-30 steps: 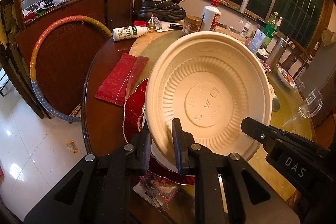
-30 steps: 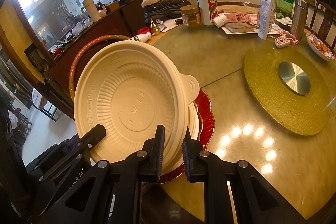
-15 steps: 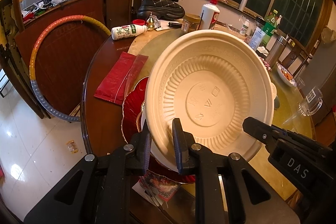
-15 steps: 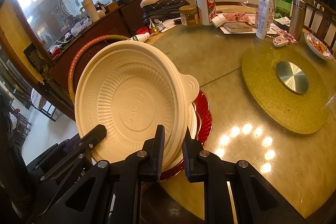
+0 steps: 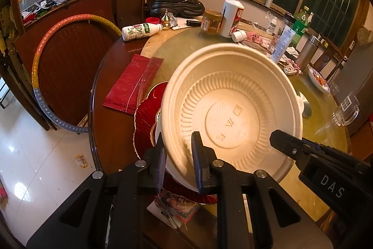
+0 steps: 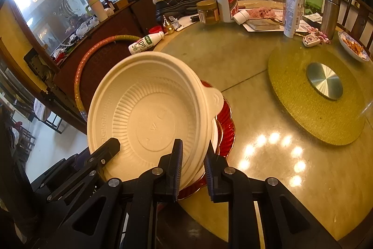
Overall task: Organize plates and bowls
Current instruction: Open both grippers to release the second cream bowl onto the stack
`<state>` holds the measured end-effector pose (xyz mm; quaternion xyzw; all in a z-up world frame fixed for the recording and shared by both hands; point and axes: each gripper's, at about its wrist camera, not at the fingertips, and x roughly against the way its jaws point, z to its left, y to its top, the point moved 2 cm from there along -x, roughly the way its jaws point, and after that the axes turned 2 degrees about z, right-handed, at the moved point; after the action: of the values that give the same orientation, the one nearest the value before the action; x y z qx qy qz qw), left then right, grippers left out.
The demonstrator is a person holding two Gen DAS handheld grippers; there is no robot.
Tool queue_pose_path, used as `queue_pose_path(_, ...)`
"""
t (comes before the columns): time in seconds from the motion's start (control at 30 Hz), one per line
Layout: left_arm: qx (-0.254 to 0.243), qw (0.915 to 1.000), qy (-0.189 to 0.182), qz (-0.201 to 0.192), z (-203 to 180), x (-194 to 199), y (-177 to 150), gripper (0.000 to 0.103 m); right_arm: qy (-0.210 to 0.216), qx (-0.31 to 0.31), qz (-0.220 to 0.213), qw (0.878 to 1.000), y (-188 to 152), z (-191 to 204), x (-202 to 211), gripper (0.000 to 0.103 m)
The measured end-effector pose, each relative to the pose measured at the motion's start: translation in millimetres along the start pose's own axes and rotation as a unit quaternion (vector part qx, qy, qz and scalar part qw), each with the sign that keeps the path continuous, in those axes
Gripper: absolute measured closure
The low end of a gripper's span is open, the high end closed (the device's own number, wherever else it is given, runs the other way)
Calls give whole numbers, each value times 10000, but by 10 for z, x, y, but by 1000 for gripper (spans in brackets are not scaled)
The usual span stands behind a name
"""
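Cream-coloured moulded pulp, thin-walled and ribbed — the disposable bowl (image 5: 233, 109) held tilted above the near edge of the round table (image 6: 268, 146), its inside facing both cameras. Left gripper (image 5: 178, 155) pinched on the near-left rim, one finger inside the wall, one outside; right gripper (image 6: 193, 165) clamped likewise on the near-right rim, close to the small tab handle (image 6: 215, 98). Directly beneath, a red scalloped plate (image 6: 227, 130) with gilt edge, and on it what looks like another pale bowl or plate, mostly hidden by the raised one. Probably very light and a little flexible: likely to bend or crease under a hard squeeze, and, being empty, apt to swing or slip if gripped by one thin edge only. Best taken at the thickened rim, as now, on two sides, with modest pressure; ribbed wall gives some stiffness, smooth base none. Matte surface, so not slippery against the pads. Not fragile in the breaking sense, though easily dented. Farther off, clear of the work: a white liquor bottle (image 6: 225, 0), a jar (image 6: 208, 12), a fallen milk bottle (image 5: 141, 31), a red packet (image 5: 130, 83) to the left, and the lazy Susan hub (image 6: 324, 81) at far right.
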<state>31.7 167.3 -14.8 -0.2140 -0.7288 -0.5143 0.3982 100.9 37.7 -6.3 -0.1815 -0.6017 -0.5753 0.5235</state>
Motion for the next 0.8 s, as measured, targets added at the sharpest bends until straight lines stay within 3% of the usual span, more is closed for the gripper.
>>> queue_pose_path(0.33,7,10000,-31,85,18,-29,43,80,-79,14,-40,10000,42,33,21,83)
queue_pose_path(0.4,-12,9999,-36,97,19,-29,56,62,-115,-18,-68,9999,62,22,29,83)
queue_pose_path(0.5,-9,10000,-10,-59,29,20,68,45,-111,-19,-85,9999,80,27,48,68)
queue_pose_path(0.67,144,9995,-90,-275,68,107,70,32,-121,-67,-270,9995,75,14,119,58)
queue_pose_path(0.8,138,9989,14,-454,64,221,8,30,57,-17,-514,9987,36,14,232,53)
